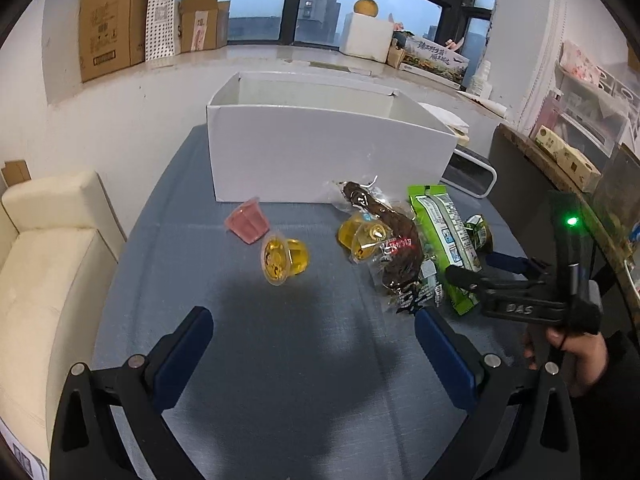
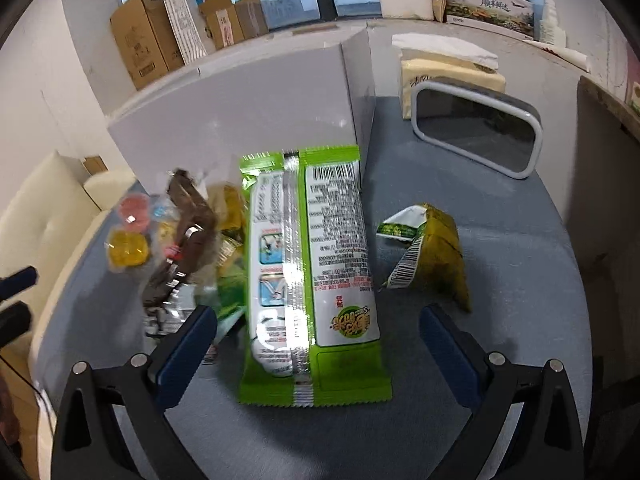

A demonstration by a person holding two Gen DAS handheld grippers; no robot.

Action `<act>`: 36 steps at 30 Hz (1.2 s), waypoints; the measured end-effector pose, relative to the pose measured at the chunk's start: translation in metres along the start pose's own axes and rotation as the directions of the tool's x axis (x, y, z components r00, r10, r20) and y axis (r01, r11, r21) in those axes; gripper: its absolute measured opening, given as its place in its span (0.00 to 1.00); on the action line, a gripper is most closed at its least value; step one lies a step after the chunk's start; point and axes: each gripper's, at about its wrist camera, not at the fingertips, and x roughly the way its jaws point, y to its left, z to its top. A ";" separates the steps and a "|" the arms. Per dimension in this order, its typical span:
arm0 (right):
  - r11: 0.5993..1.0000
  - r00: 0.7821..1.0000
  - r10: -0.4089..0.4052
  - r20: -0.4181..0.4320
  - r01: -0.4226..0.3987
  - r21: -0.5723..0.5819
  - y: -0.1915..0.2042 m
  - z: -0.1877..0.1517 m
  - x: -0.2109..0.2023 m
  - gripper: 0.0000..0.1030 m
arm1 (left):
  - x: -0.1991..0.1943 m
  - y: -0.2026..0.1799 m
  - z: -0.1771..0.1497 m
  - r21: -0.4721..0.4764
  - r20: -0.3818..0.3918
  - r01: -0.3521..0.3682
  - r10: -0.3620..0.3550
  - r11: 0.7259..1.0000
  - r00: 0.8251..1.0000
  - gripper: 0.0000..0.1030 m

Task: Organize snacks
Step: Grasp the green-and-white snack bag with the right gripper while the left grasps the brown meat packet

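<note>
Snacks lie on the blue-grey table in front of an open white box (image 1: 320,148). In the left wrist view I see a pink jelly cup (image 1: 247,225), a yellow jelly cup (image 1: 284,260), another yellow cup (image 1: 362,236), a brown snack in a clear wrapper (image 1: 394,252) and a green packet (image 1: 444,240). My left gripper (image 1: 312,340) is open and empty, short of the yellow cup. My right gripper (image 2: 318,340) is open with its jaws on either side of the green packet (image 2: 316,272), not touching it. A small yellow-green packet (image 2: 432,252) lies to its right.
A white-framed mirror (image 2: 478,136) and a tissue pack (image 2: 448,68) stand right of the box (image 2: 240,120). A cream sofa (image 1: 44,264) is left of the table. Cardboard boxes (image 1: 110,20) line the window sill. A dark shelf (image 1: 560,168) stands at the right.
</note>
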 end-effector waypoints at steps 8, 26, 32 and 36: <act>0.998 1.000 -0.024 -0.009 0.023 -0.062 0.008 0.005 0.012 0.68 | 0.007 -0.010 0.000 0.027 -0.016 -0.028 0.028 0.999 0.999 1.00; 0.996 0.990 0.066 0.127 -0.073 0.050 -0.021 -0.038 -0.093 0.68 | 0.088 -0.078 0.036 0.013 -0.086 -0.017 0.018 1.000 0.996 1.00; 0.994 0.989 0.058 0.135 -0.070 0.089 -0.047 -0.046 -0.100 0.68 | 0.126 -0.084 0.045 -0.011 -0.119 -0.088 0.086 0.996 0.989 1.00; 0.991 0.989 0.056 0.137 -0.071 0.109 -0.055 -0.049 -0.100 0.68 | 0.134 -0.077 0.044 -0.050 -0.133 -0.075 0.068 0.996 0.989 0.83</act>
